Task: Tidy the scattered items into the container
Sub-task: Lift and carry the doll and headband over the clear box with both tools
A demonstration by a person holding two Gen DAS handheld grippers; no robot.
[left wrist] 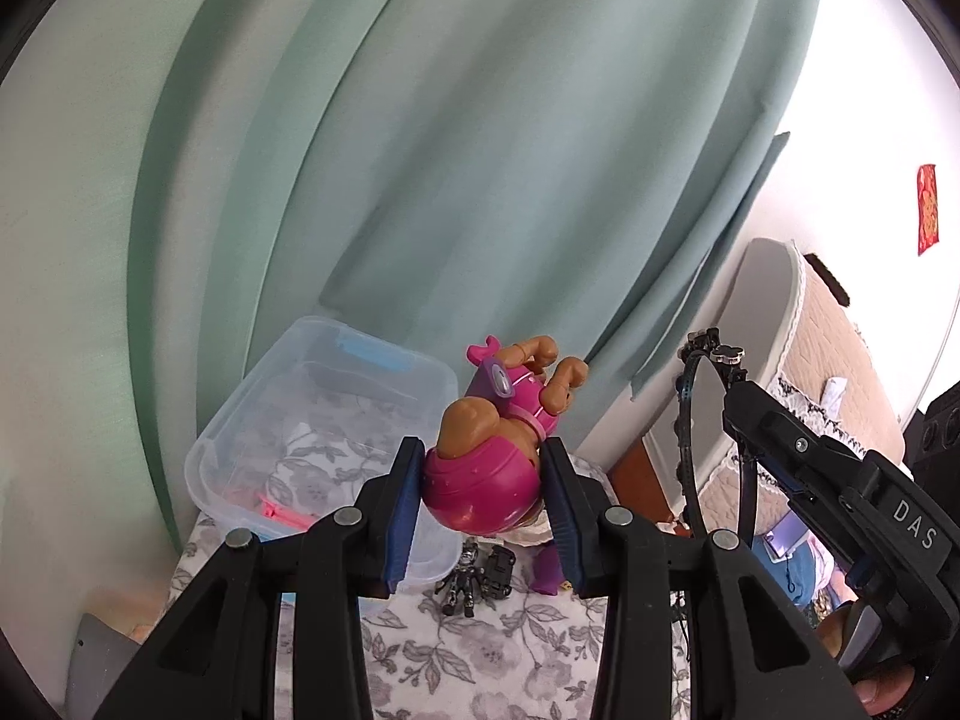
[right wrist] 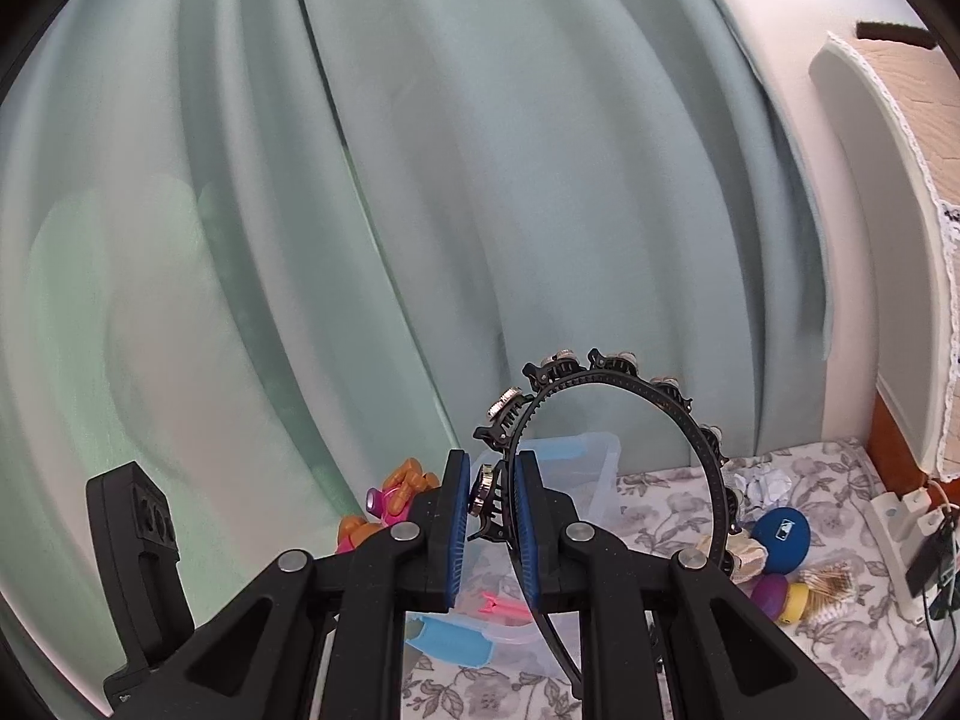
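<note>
My left gripper (left wrist: 483, 483) is shut on a pink and brown toy dog figure (left wrist: 486, 468) and holds it in the air just right of the clear plastic container (left wrist: 282, 420). My right gripper (right wrist: 492, 516) is shut on a black headband with small claw clips (right wrist: 600, 381) and holds it upright above the container (right wrist: 576, 468). The headband (left wrist: 690, 420) and right gripper (left wrist: 840, 480) also show at the right of the left wrist view. The toy dog (right wrist: 390, 498) shows at the left of the right wrist view. A pink item (left wrist: 282, 516) lies inside the container.
On the floral cloth (left wrist: 450, 660) lie a small grey robot figure (left wrist: 465, 579) and a purple piece (left wrist: 546, 570). At the right are a blue ball (right wrist: 780, 531), crumpled paper (right wrist: 765, 486), a purple and yellow toy (right wrist: 780, 594) and a power strip (right wrist: 906, 540). A green curtain (right wrist: 420, 180) hangs behind.
</note>
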